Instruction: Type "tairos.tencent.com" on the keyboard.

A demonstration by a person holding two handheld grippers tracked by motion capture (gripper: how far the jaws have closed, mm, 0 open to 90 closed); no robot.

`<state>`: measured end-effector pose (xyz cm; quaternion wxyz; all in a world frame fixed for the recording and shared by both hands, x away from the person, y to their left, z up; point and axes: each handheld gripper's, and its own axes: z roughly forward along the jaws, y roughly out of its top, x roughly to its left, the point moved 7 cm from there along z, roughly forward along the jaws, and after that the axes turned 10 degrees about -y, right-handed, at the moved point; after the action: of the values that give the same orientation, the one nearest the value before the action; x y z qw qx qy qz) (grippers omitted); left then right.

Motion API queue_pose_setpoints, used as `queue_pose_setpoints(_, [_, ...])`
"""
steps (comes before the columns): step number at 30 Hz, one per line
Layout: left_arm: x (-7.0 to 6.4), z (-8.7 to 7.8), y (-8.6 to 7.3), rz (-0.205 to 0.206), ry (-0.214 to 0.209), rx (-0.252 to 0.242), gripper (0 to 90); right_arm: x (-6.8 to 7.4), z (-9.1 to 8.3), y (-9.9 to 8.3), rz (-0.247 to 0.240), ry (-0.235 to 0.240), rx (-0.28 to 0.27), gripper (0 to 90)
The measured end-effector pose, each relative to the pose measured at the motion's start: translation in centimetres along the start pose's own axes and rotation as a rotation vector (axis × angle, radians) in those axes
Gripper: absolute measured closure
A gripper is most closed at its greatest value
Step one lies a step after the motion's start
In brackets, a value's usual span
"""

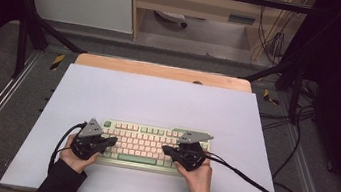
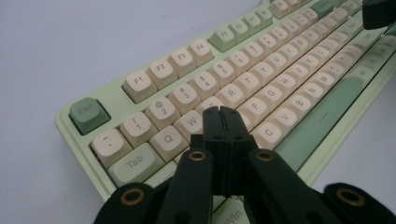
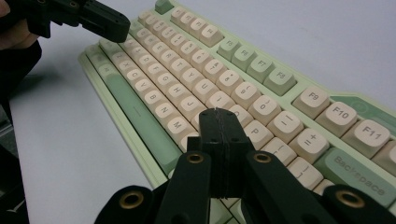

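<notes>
A pale green keyboard (image 1: 144,144) with cream keys lies on the white mat, near the front. My left gripper (image 1: 111,141) hovers over the keyboard's left side, its jaws pressed together with nothing between them. In the left gripper view its tip (image 2: 223,111) sits above the keys near W and the keyboard (image 2: 261,88) stretches away to the upper right. My right gripper (image 1: 165,149) is over the keyboard's right half, jaws likewise together and empty. In the right gripper view its tip (image 3: 218,112) hangs above the keys by L and P on the keyboard (image 3: 187,79), with the left gripper (image 3: 116,25) at top left.
The white mat (image 1: 158,99) covers a wooden table (image 1: 162,70) inside a black metal frame. Cables (image 1: 248,177) trail from both grippers across the mat toward the front. A cabinet and a shelf stand behind the table.
</notes>
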<state>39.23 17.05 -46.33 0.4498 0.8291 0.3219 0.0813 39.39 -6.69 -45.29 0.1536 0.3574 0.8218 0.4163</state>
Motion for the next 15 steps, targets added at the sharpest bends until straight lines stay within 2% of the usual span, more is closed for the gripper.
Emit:
queue_pose_setpoints(6, [0.2,-0.2,-0.1,-0.005,0.001,-0.001,90.0,0.4,0.5,-0.3,0.007,0.02,0.009,90.0])
queue_pose_setpoints(15, [0.2,-0.3,-0.1,-0.008,-0.001,-0.005,90.0,1.0,1.4,-0.8,-0.01,0.03,0.038,90.0])
